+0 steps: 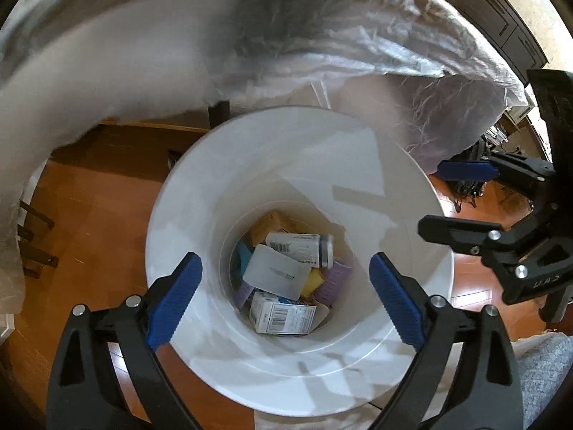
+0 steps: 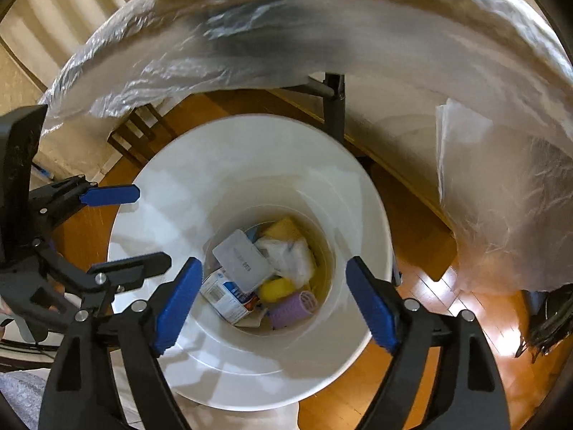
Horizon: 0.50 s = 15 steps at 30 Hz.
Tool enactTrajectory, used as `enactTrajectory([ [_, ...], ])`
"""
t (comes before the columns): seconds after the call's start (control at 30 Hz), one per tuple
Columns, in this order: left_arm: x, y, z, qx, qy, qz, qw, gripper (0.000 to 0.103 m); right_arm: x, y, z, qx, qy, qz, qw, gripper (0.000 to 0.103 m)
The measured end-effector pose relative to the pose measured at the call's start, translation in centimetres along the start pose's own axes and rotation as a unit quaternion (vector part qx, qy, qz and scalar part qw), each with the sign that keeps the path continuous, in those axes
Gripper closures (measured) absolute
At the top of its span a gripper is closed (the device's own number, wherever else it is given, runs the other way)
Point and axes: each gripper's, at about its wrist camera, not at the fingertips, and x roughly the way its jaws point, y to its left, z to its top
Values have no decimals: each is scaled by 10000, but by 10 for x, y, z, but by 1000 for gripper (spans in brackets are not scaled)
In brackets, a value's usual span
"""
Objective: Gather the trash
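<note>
A white round bin [image 1: 286, 150] stands on the floor, and both views look straight down into it. Its bottom holds trash: a flat white box [image 1: 277, 274], a white bottle [image 1: 301, 249], a barcoded carton [image 1: 283, 313] and a purple roller [image 1: 335, 279]. My left gripper [image 1: 286, 299] hangs open over the bin mouth, its blue pads wide apart with nothing between them. My right gripper [image 1: 454, 202] is open at the bin's right rim. In the right wrist view the bin [image 2: 232, 165] holds the white box [image 2: 243, 259], a crumpled wrapper [image 2: 290, 254] and the roller [image 2: 293, 304]. There the right gripper [image 2: 275, 302] stands open and empty, and the left gripper [image 2: 132, 229] stands open at the left.
A table draped in clear plastic sheet [image 1: 322, 46] overhangs the far side of the bin. Its black leg [image 2: 335, 104] stands just behind the rim. Wooden floor [image 1: 100, 215] surrounds the bin. A dark chair frame [image 2: 136, 136] is at back left and black clutter [image 2: 548, 319] at right.
</note>
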Motion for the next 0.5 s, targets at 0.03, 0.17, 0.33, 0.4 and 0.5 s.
enactTrajectory([
  [0.03, -8, -2, 0, -10, -11, -22, 10000, 7, -5, 1, -1, -35, -32, -26, 10000, 22],
  [0.17, -70, -11, 11, -4, -605, -127, 9981, 7, -41, 10, 0, -129, -175, 6, 9998, 22],
  [0.33, -154, 3, 56, -147, -1753, 34, 9844, 1, -133, 12, 25, -317, -1297, -223, 9908, 5],
  [0.4, -175, 20, 82, -287, -2165, 289, 9754, 1, -166, 1, 51, -310, -1814, -447, 9819, 4],
  [0.5, -180, 59, 125, -619, -2428, 725, 9654, 1, -184, -26, 94, -138, -2231, -788, 9715, 4],
])
